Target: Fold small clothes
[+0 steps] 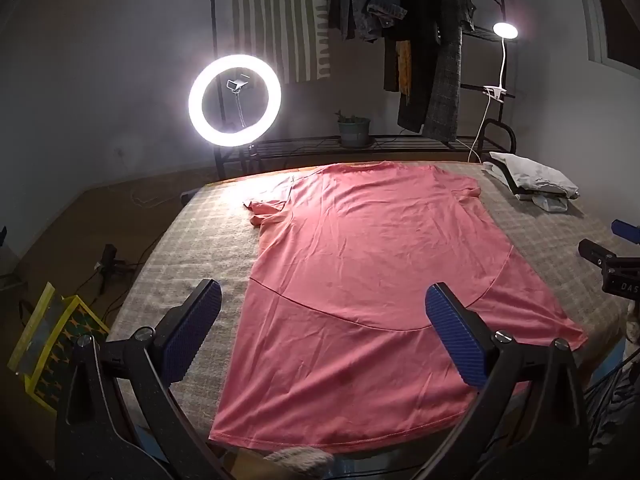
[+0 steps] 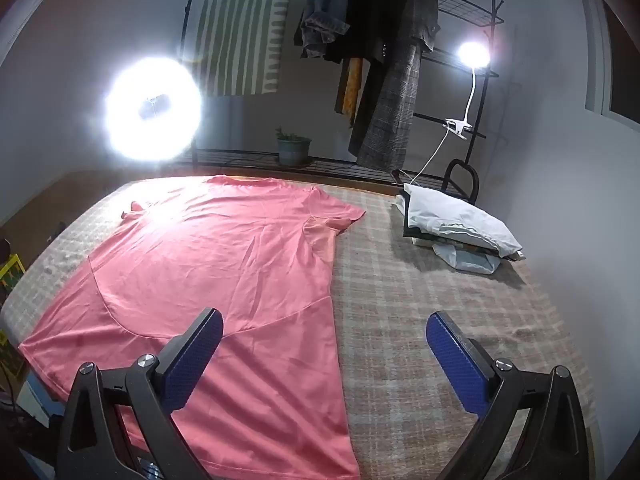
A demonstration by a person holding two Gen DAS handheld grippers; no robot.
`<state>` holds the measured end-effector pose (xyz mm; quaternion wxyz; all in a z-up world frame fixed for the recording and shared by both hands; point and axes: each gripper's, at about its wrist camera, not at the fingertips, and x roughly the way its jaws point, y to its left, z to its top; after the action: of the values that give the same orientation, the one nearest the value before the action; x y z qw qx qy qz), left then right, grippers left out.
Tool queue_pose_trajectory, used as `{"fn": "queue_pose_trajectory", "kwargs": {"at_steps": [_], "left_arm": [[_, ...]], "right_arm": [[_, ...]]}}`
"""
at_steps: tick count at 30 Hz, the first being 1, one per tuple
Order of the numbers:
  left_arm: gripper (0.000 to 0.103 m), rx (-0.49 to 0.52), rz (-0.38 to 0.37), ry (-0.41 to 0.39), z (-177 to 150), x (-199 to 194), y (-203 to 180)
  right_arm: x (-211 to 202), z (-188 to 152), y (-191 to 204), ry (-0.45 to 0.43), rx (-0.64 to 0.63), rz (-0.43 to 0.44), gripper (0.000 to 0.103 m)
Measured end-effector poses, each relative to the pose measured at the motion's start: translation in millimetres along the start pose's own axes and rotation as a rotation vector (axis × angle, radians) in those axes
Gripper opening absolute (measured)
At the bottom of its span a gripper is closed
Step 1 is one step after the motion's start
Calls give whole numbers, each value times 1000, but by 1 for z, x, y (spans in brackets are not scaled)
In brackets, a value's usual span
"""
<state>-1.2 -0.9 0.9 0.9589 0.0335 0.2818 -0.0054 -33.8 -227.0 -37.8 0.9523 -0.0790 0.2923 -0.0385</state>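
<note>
Pink T-shirt spread flat on plaid-covered bench, collar toward ring light, hem nearest. Left gripper spread wide above hem, holding nothing; right gripper likewise, straddling shirt's right edge. Best: pinch hem corners together, lift evenly, fold toward collar.

T-shirt flat on table | folded pile at far-right corner | ring light behind table, left
</note>
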Motion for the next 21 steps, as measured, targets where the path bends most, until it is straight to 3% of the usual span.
{"fn": "queue_pose_trajectory", "kwargs": {"at_steps": [21], "left_arm": [[103, -11, 6, 11, -2, 5, 9]], "right_arm": [[0, 1, 1, -3, 5, 4, 103]]}}
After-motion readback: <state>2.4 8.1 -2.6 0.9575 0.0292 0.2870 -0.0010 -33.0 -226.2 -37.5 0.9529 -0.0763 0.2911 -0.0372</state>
